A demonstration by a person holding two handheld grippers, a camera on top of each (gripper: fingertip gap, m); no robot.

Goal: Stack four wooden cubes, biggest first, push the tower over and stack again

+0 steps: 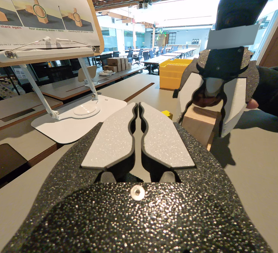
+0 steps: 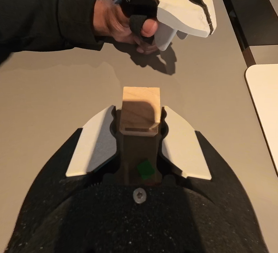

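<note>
A light wooden cube rests on the grey table. My right gripper points straight down over it, one finger close to each side. Thin dark gaps show at the pads, and the frame is blurred, so I cannot tell whether they press on it. In the left wrist view the right gripper straddles the same cube. My left gripper is shut and empty, hovering to the cube's left. It also shows in the right wrist view, held in a hand. No other wooden cubes are clearly in view.
A white stand base lies on the table to the left and holds an instruction sheet. Its base shows in the right wrist view. A small yellow object sits behind the cube. Yellow bins stand at the back.
</note>
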